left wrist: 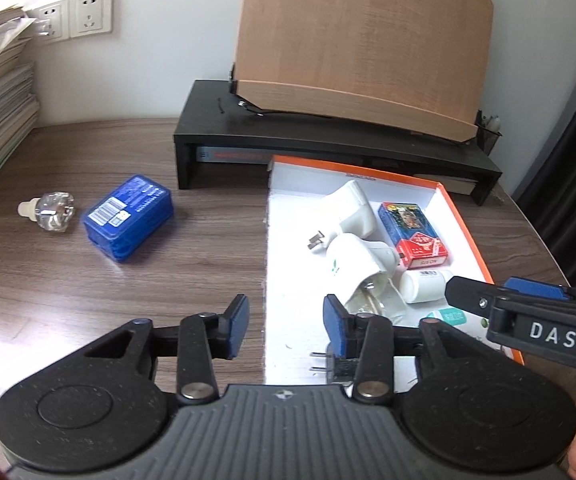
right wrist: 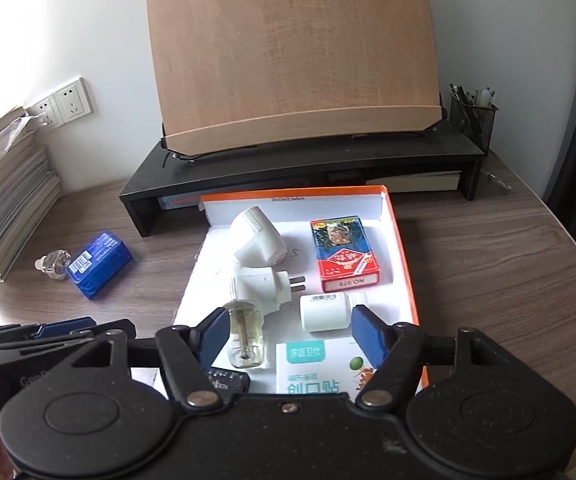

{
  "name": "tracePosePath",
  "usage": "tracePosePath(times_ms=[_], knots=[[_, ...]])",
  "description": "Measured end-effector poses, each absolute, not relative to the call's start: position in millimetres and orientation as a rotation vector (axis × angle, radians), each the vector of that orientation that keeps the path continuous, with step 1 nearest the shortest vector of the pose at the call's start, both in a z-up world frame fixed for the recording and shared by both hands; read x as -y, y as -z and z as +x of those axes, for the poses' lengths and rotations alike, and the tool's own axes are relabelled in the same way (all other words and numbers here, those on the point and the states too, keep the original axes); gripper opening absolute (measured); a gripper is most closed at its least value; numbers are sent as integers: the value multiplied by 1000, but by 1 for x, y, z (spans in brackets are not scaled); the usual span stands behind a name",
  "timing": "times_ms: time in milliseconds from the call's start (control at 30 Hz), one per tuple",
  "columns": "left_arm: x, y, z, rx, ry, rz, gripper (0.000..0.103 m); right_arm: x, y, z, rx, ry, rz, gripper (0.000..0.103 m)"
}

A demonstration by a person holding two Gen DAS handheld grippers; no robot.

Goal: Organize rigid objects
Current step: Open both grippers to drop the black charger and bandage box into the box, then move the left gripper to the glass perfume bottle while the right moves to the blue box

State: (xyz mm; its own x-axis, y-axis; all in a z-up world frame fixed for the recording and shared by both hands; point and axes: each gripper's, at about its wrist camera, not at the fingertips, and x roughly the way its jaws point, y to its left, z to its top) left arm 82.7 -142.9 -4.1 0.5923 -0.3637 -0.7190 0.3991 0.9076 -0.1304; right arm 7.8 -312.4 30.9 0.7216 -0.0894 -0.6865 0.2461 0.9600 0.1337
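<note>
1. Both of my grippers hang wide and empty: left gripper (left wrist: 286, 322) over the tray's (left wrist: 467, 216) near-left edge, right gripper (right wrist: 288, 334) above its contents.
2. Sorted inside lie white plugs (right wrist: 258, 240), a card box (right wrist: 339, 252) and a white bottle (right wrist: 323, 312).
3. Outside on the counter (left wrist: 88, 300) wait the blue box (left wrist: 128, 216) and glass bottle (left wrist: 50, 210), probably next.

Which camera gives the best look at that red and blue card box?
The right wrist view: the card box lies flat in the orange-rimmed tray, its whole top face showing unobstructed. The left wrist view shows it too, but smaller, slanted, and off to one side.
</note>
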Motion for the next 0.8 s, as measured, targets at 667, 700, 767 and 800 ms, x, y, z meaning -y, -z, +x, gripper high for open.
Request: tracePosePath(times_ms=[667, 700, 767, 800], knots=[[72, -2, 116, -826, 266, -20, 74, 250, -39, 40, -733, 83, 171, 91], [69, -2, 118, -825, 261, -23, 74, 247, -39, 43, -734, 78, 170, 91], [63, -2, 122, -824, 253, -26, 75, 240, -38, 48, -738, 64, 168, 91], [59, -1, 124, -825, 248, -27, 75, 236, -38, 50, -739, 60, 165, 91]])
